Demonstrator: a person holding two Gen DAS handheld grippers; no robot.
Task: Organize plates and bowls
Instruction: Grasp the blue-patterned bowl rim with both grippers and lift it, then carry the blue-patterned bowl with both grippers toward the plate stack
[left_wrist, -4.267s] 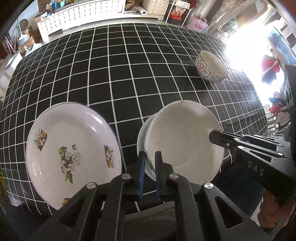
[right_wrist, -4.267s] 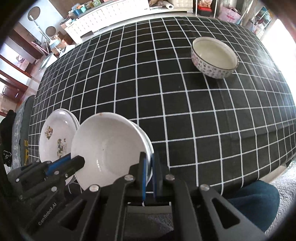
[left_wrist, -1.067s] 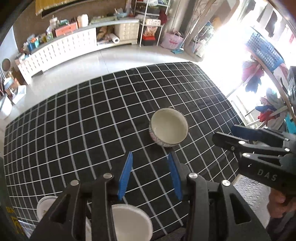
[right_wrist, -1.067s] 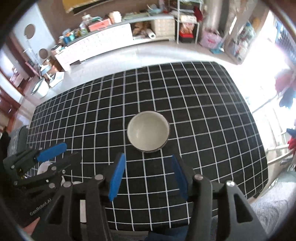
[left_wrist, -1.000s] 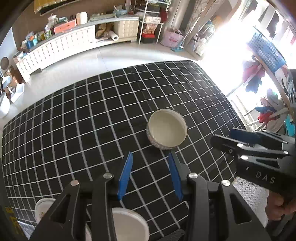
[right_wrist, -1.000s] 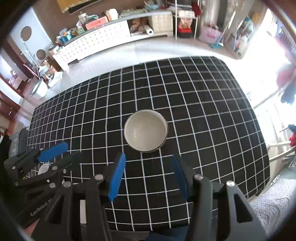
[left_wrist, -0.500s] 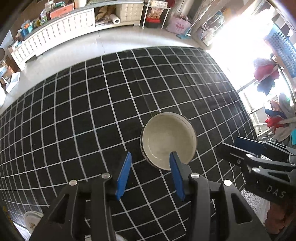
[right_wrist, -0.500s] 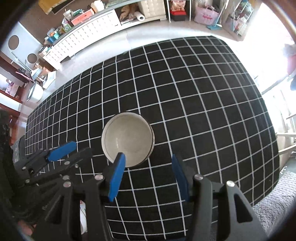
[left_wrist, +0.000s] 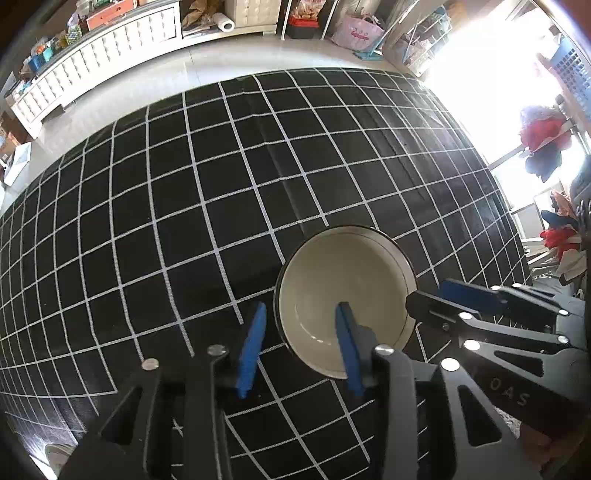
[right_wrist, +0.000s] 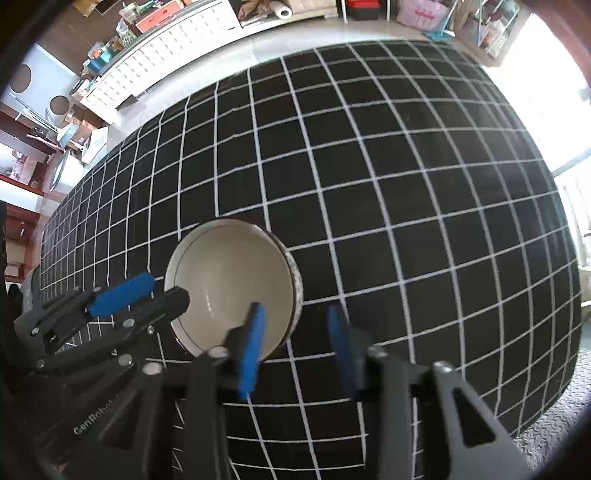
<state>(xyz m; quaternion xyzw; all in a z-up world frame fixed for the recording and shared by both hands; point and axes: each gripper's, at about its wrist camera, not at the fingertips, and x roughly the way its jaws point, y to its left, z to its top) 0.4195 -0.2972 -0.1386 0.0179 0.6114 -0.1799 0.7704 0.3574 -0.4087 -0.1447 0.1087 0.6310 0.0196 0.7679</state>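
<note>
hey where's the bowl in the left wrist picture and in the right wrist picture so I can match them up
Left wrist: the bowl sits lower right of centre, its left rim between the left gripper fingers.
Right wrist: the bowl sits lower left of centre, its right rim between the right gripper fingers.
Shared landmark: the black grid tablecloth.
</note>
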